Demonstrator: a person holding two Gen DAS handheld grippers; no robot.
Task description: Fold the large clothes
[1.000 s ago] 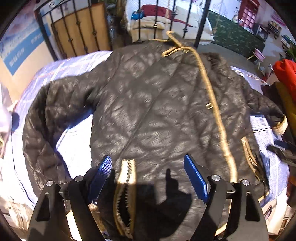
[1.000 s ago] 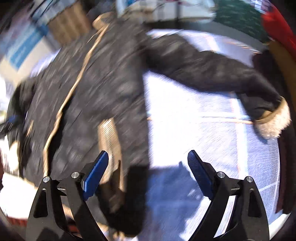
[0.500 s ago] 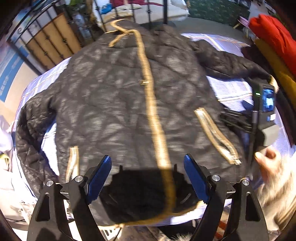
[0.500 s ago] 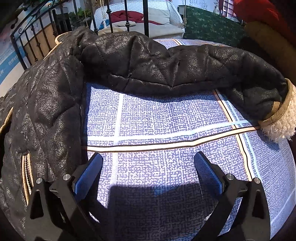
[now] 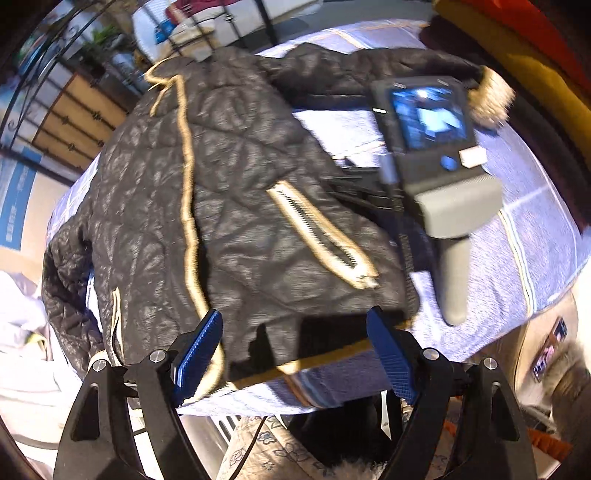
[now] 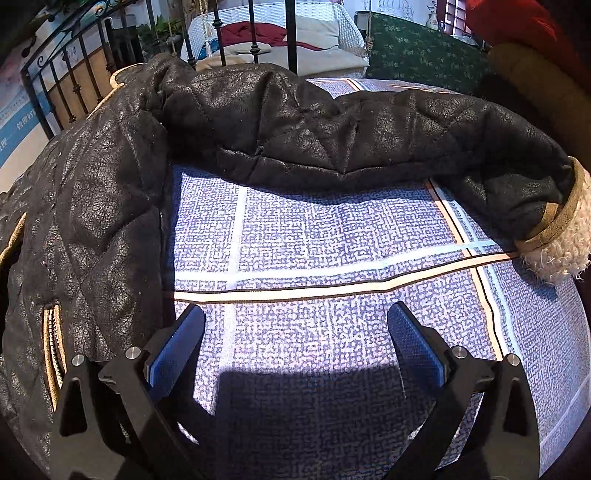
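Observation:
A black quilted jacket [image 5: 236, 192] with tan trim and tan pocket zippers lies spread face up on a blue patterned bedspread [image 5: 535, 206]. My left gripper [image 5: 295, 354] is open and empty, above the jacket's bottom hem at the near bed edge. My right gripper [image 6: 295, 343] is open and empty, low over the bare bedspread [image 6: 314, 243] just right of the jacket body [image 6: 92, 229]. The jacket's right sleeve [image 6: 351, 136] stretches across the far side and ends in a fleece cuff [image 6: 557, 247]. The right gripper's grey camera body [image 5: 436, 147] shows in the left wrist view.
A black iron headboard [image 6: 255, 33] stands behind the jacket's collar. Red and mustard bedding [image 5: 535, 48] is piled at the right of the bed. White cloth [image 5: 22, 317] lies at the left. A floral fabric [image 5: 266, 450] sits below the near bed edge.
My left gripper has swung right and pulled back toward the hem, so the right gripper now looms large in its view. The right gripper has edged slightly forward over the bedspread.

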